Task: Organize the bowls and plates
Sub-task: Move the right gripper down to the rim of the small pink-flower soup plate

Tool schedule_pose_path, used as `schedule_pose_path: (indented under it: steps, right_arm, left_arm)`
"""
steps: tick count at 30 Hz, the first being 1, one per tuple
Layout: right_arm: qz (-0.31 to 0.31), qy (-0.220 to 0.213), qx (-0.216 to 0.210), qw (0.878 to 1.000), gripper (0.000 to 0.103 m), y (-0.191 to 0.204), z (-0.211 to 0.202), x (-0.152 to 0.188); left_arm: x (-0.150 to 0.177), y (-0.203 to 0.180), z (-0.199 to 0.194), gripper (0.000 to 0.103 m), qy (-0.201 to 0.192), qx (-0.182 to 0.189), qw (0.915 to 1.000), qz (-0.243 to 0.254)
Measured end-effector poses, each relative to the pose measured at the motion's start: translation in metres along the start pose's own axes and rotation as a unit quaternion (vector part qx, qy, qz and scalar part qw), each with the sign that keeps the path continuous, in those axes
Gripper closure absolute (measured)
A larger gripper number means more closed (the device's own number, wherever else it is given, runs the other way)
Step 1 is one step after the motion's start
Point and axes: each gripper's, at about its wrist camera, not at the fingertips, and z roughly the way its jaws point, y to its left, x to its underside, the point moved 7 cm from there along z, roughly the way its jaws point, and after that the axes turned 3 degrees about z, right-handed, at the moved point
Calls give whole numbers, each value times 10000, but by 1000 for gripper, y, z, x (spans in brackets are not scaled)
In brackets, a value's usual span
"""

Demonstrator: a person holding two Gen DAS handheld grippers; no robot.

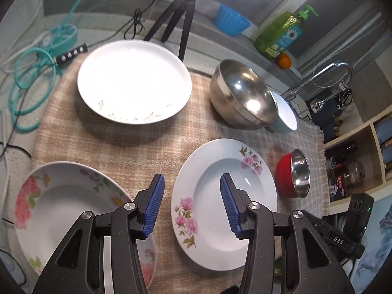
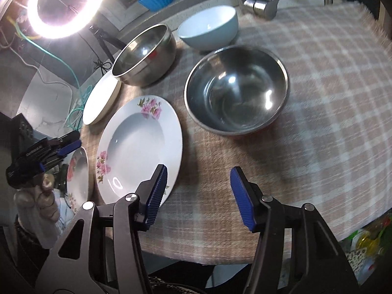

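Checked cloth (image 1: 103,132) covers the counter: peony plate (image 1: 56,210), plain white plate (image 1: 134,80), pink-flowered plate (image 1: 224,203), steel bowl (image 1: 242,95), red bowl (image 1: 292,172); left gripper (image 1: 192,204) and right gripper (image 2: 198,196) hover apart, gripping nothing

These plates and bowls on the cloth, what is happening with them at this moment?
A person holds a gripper in each hand above the checked cloth. Nothing is picked up: the left gripper is open over the gap between two flowered plates, and the right gripper is open beside the pink-flowered plate. Both steel bowls, the blue bowl and the white plate sit separately.
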Motion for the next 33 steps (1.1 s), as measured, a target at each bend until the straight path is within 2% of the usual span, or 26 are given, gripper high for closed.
schedule_pose_path:
  steps: [2,5,7,10,13,18,20,25,27,33]
  right_arm:
    - [137,144,-157,9997,55,-2,7,3]
    - [369,287,-350,9983,59,-6,17,4]
    - [432,317,-425,9977,62,-5,19,4]
    - [493,382,-524,9967,64,-3,24,3]
    - [516,412,-606,9960,72,-2,29,3]
    - [624,484,-682,9945,74,-1,35,3]
    - [629,513,-698,9943,79,-1,37,4]
    - [647,564,-687,9939,82,-2,40,6]
    - [706,716,-807,9917,83,0,41,7]
    - [639,775,-858,9912,90,5,44,7]
  left_arm:
    - [-1,3,9,65,169,131,9997,-125]
    - [-3,7,18,67,327,198,9990,-220]
    - [-4,5,21,74,431,306,9983,-247]
    - [-7,4,26,78,557,242,9980,-173]
    - [-8,6,32,82,632,200,9977,-123]
    - [-10,6,38,84,694,222,9973,-92]
    - [-10,7,40,85,716,218,9971,-93]
    - [-10,7,42,89,754,249,9968,-70]
    - [-9,6,43,90,775,270,9966,-57]
    - [-2,-2,48,91,905,368,9952,37]
